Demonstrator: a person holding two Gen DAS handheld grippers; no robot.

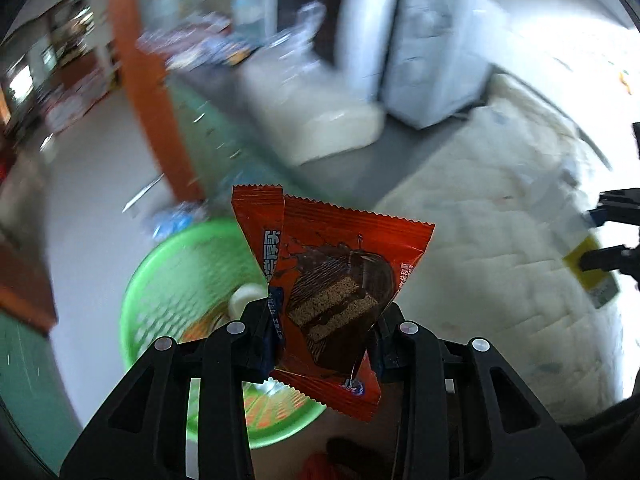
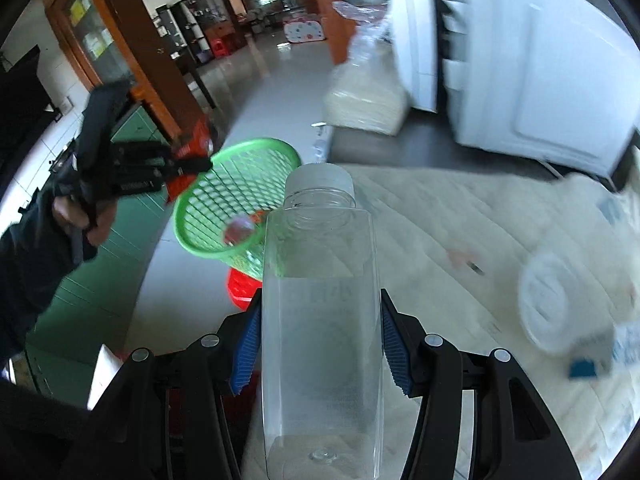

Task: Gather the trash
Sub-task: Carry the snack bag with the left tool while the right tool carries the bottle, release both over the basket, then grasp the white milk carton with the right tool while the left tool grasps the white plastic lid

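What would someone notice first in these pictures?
Probably the bright orange cake wrapper, pinched in the left hand-held gripper just above the green basket. Next comes the clear bottle with a white cap, clamped in the right hand-held gripper over the pale quilted mat. The basket stands on the floor beside that mat.
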